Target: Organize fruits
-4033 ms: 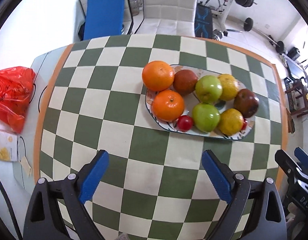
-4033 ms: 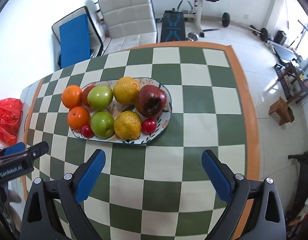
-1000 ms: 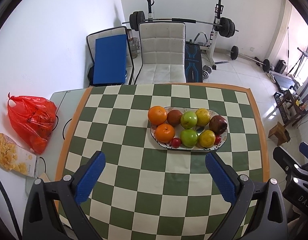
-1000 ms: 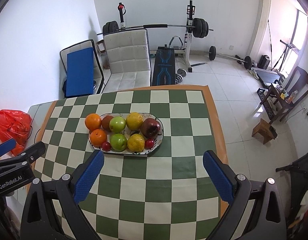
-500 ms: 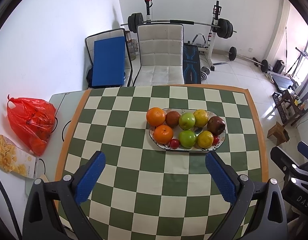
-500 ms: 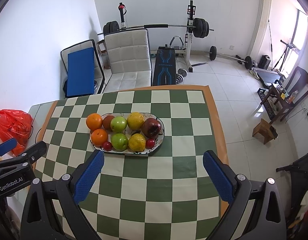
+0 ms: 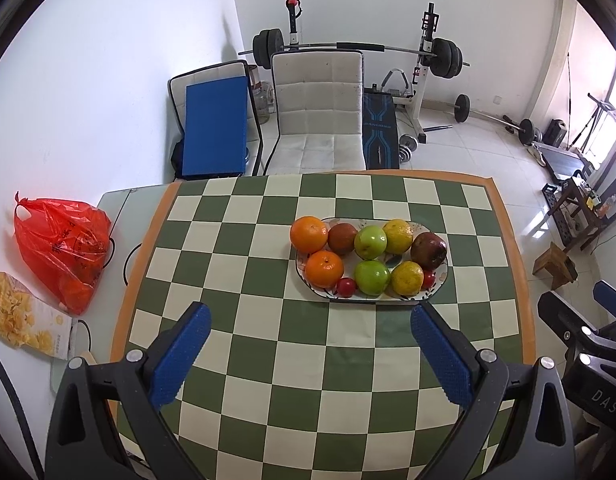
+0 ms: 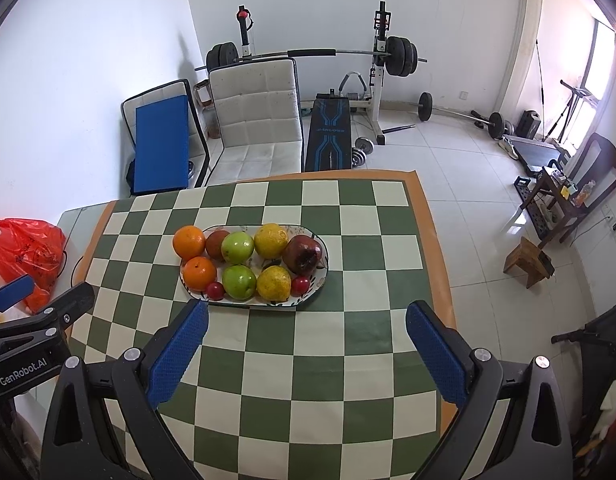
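Observation:
An oval patterned plate (image 7: 441, 286) (image 8: 323, 276) sits on the green and cream checked tablecloth and holds the fruit in two rows. From the left lie two oranges (image 7: 308, 234) (image 8: 188, 242), a brown-red fruit (image 7: 341, 239), two green apples (image 7: 370, 242) (image 8: 237, 247), two yellow citrus (image 7: 406, 277) (image 8: 273, 283), a dark pomegranate (image 7: 428, 249) (image 8: 302, 254) and two small red fruits (image 7: 345, 286) (image 8: 215, 290). My left gripper (image 7: 311, 330) is open, high above the near part of the table. My right gripper (image 8: 307, 328) is open too, with nothing between its blue pads.
A red plastic bag (image 7: 62, 246) (image 8: 26, 252) and a snack packet (image 7: 22, 320) lie on the bare table strip at the left. Beyond the table stand a white chair (image 7: 317, 116), a blue panel (image 7: 214, 128) and a barbell rack (image 7: 425, 64). A small wooden stool (image 8: 527, 260) sits on the floor at the right.
Both grippers have pulled up and back from the plate since four seconds ago, so the fruit looks smaller. Over the last second the views barely shift. The fruit has not moved.

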